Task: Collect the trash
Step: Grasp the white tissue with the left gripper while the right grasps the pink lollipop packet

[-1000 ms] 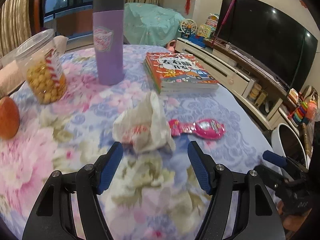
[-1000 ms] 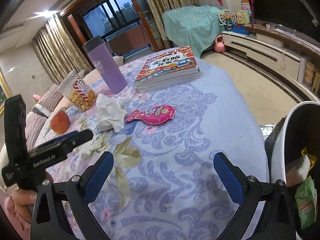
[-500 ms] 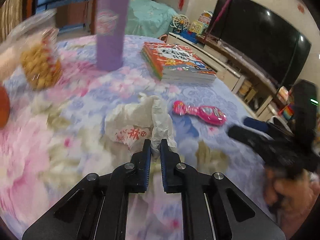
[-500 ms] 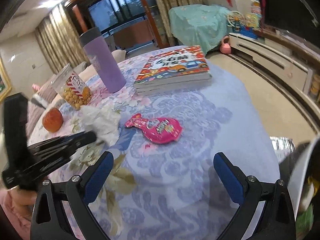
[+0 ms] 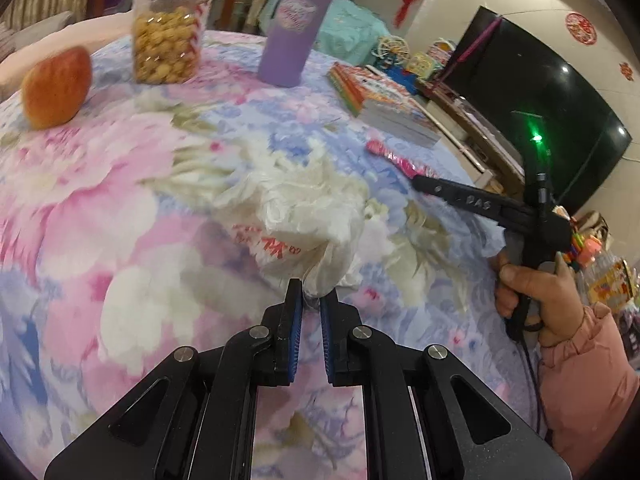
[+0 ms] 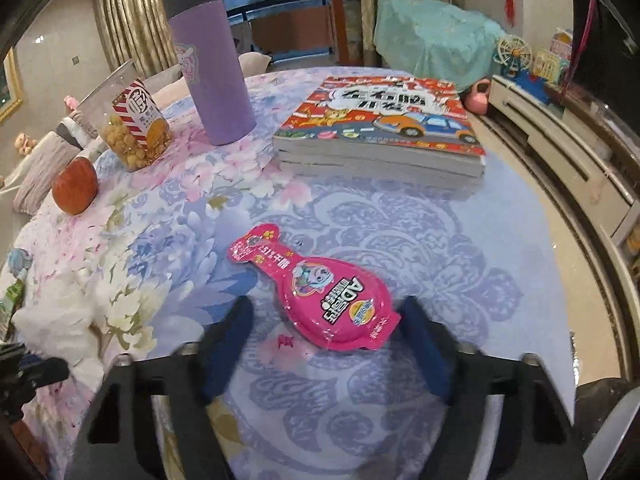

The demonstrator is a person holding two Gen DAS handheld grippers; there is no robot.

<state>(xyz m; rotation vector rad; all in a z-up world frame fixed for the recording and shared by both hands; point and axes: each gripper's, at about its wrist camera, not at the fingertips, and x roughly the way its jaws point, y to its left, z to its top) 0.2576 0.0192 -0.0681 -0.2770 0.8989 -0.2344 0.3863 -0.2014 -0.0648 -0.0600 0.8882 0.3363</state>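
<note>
Care matters now: left gripper (image 5: 311, 304) fingers are pinched shut on a twist of the crumpled white bag (image 5: 304, 216) mid-surface, so lift gently, while the right gripper (image 6: 326, 320), fingers wide apart, straddles the pink wrapper (image 6: 316, 286) near the surface's right edge.

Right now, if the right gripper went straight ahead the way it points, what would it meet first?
The right gripper is open, and the pink snack wrapper lies flat just ahead, its near end between the fingers. Likely that comes first; the stack of books sits well beyond.
</note>
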